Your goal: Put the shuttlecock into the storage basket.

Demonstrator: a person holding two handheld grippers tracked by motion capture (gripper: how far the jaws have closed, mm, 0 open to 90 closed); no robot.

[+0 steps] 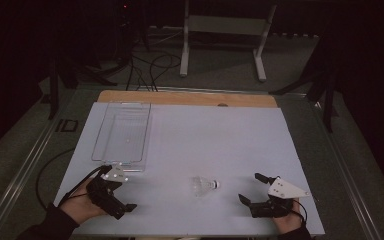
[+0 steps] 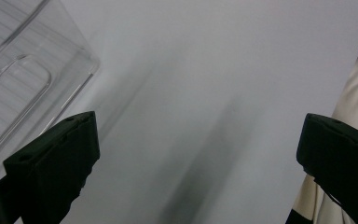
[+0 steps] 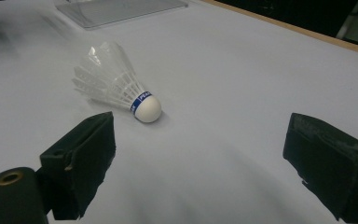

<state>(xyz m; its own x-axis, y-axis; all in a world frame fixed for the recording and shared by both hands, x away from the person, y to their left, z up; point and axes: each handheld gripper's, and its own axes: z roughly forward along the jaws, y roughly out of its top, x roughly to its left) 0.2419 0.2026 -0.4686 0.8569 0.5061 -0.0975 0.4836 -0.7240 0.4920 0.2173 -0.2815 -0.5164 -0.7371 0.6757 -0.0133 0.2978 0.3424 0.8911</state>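
High view, shuttlecock: a white feathered shuttlecock with a rounded white cork tip [image 1: 204, 185] lies on its side on the pale tabletop [image 1: 210, 135], tip pointing away from the clear tray.
High view, tray: a clear rectangular plastic tray [image 1: 122, 136] sits well beyond and to the left of the shuttlecock, at the far left part of the tabletop.
High view, left gripper: the left gripper [image 1: 115, 190] rests well to the left of the shuttlecock, just below the tray's near end, jaws spread apart.
High view, right gripper: the right gripper [image 1: 254, 188] lies near the shuttlecock on its right, jaws released and empty.
Left gripper view: the left gripper [image 2: 198, 140] has both black jaws wide apart over bare tabletop; a corner of the tray [image 2: 37, 70] lies just past one jaw.
Right gripper view: the right gripper [image 3: 200, 140] gapes with nothing between the jaws; the shuttlecock [image 3: 116, 84] lies just ahead of one jaw, blue band at its tip, tray [image 3: 116, 9] far behind it.
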